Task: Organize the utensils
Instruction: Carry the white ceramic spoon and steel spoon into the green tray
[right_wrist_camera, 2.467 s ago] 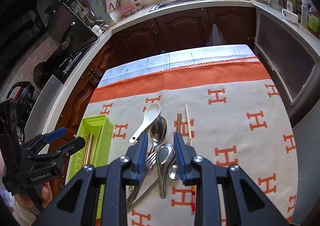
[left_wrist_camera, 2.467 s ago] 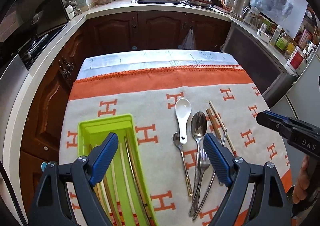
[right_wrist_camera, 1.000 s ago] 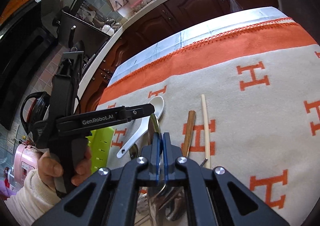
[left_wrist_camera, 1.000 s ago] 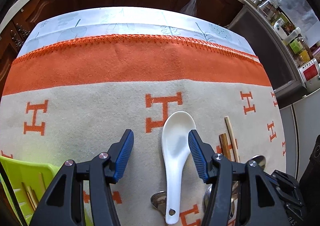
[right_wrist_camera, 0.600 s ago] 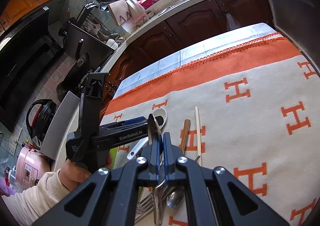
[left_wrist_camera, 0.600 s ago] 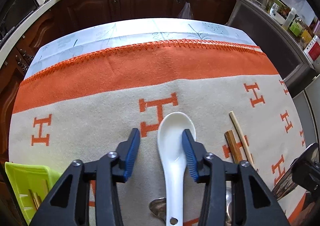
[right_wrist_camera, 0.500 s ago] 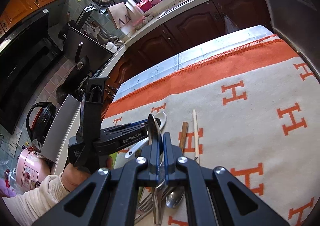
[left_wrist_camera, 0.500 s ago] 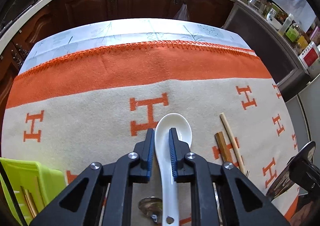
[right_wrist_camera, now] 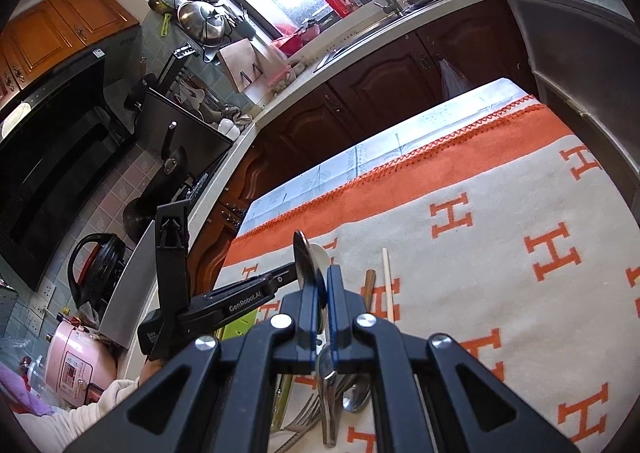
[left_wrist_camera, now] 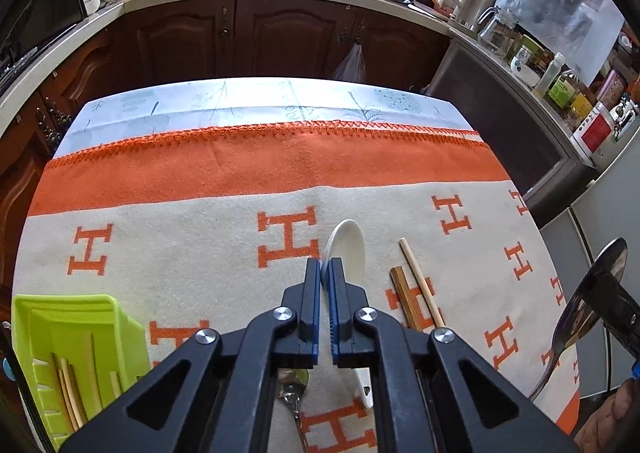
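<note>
- Left gripper (left_wrist_camera: 324, 269) pinching white ceramic soup spoon (left_wrist_camera: 347, 253), left of the wooden chopsticks (left_wrist_camera: 416, 293).
- Right gripper (right_wrist_camera: 322, 281) clamped on large steel spoon (right_wrist_camera: 303, 259), raised right of chopsticks.

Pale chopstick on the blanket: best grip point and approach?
Take the pale chopstick mid-shaft from above, fingers across its width. It lies flat and thin, with open cloth on its right; the brown chopstick lies close on its left, so keep that finger tight to the shaft.
</note>
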{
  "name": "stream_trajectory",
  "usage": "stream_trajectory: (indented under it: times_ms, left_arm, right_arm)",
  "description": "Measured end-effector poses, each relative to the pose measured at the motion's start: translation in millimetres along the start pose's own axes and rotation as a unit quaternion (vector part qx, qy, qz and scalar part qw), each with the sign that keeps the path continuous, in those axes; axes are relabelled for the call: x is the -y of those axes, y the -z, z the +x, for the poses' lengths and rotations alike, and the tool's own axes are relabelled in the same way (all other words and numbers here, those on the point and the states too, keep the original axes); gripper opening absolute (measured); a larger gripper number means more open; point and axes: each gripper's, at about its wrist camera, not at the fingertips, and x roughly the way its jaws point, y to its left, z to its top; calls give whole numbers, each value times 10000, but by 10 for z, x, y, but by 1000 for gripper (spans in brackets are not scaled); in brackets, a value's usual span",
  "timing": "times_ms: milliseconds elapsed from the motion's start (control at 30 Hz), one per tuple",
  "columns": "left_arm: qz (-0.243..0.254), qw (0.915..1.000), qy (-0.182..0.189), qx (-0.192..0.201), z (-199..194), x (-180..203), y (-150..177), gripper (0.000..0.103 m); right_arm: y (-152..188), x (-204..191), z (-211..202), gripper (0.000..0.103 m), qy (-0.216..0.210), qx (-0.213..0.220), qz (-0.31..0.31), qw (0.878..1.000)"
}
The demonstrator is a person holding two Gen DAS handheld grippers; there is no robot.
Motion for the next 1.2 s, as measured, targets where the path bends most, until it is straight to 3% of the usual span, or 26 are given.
stream_trajectory:
  times_ms: [400, 833, 1000, 1200]
  left_arm:
    - [13, 9975, 236, 669, -971, -103, 94, 1]
    - [-77, 9947, -350, 965, -2281, -738, 791, 1]
    - [-158, 9952, -564, 788, -2437, -988, 1131, 2]
    - [-255, 9969, -670, 331, -2162, -1157, 1448, 2]
  right_arm:
    - [23, -226, -271, 4, -40, 149, -179, 9997]
    - [231, -832, -278, 4, -489, -107, -443, 9978]
    - [361, -1218, -106, 4, -728, -387, -709, 9941]
    - [591, -1599, 209, 4, -776, -814, -1149, 9870]
